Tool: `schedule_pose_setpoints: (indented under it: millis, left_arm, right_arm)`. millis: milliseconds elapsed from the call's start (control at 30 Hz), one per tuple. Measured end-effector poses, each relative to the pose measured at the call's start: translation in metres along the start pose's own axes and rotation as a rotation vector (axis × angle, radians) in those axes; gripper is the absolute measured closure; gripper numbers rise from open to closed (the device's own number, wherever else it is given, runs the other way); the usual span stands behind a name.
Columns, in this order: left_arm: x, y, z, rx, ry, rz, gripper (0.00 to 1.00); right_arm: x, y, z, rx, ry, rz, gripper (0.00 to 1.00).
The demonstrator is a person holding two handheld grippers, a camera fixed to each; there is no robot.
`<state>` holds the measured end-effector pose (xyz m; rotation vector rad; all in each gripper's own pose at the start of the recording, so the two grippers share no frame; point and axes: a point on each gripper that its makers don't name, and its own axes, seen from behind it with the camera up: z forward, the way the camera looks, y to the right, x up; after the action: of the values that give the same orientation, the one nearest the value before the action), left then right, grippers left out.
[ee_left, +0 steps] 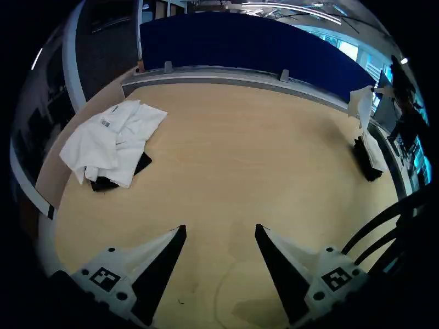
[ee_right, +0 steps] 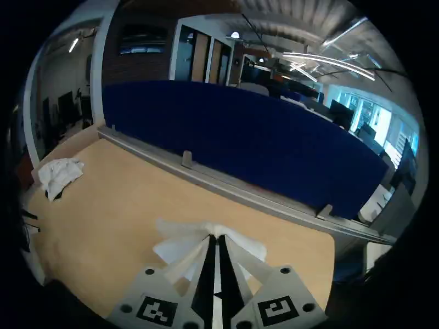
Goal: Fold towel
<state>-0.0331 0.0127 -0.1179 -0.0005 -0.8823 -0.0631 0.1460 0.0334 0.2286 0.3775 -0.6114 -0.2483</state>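
A white towel (ee_right: pixel 181 244) is bunched around the tips of my right gripper (ee_right: pixel 215 238), whose fingers are shut on it just above the wooden table (ee_right: pixel 120 219). In the left gripper view this towel (ee_left: pixel 360 104) hangs raised at the table's far right, above a dark shape that I take for the right gripper (ee_left: pixel 366 162). My left gripper (ee_left: pixel 219 227) stands open low over the near part of the table (ee_left: pixel 241 153), with nothing between its fingers. A pile of crumpled white towels (ee_left: pixel 112 140) lies on a black object at the left of the table, and it appears as a small heap (ee_right: pixel 60 172) in the right gripper view.
A blue partition (ee_left: pixel 247 44) on a grey rail (ee_left: pixel 219 77) borders the table's far side. A black chair back (ee_left: pixel 384 230) rises at the near right. Office desks and monitors stand beyond the partition (ee_right: pixel 247 137).
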Motion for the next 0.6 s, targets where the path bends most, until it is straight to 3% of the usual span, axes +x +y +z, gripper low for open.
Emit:
schedule_pose_setpoints:
  millis: [233,600]
  left_arm:
    - [0.003,0.005,0.002,-0.009,0.000,0.007,0.07]
    - [0.008,0.014,0.001,-0.027,0.004,0.030,0.07]
  right_arm:
    - [-0.020,-0.004,-0.015,0.011,-0.007,0.027,0.96]
    - [-0.079,0.000,-0.057,0.000,-0.041,0.089,0.96]
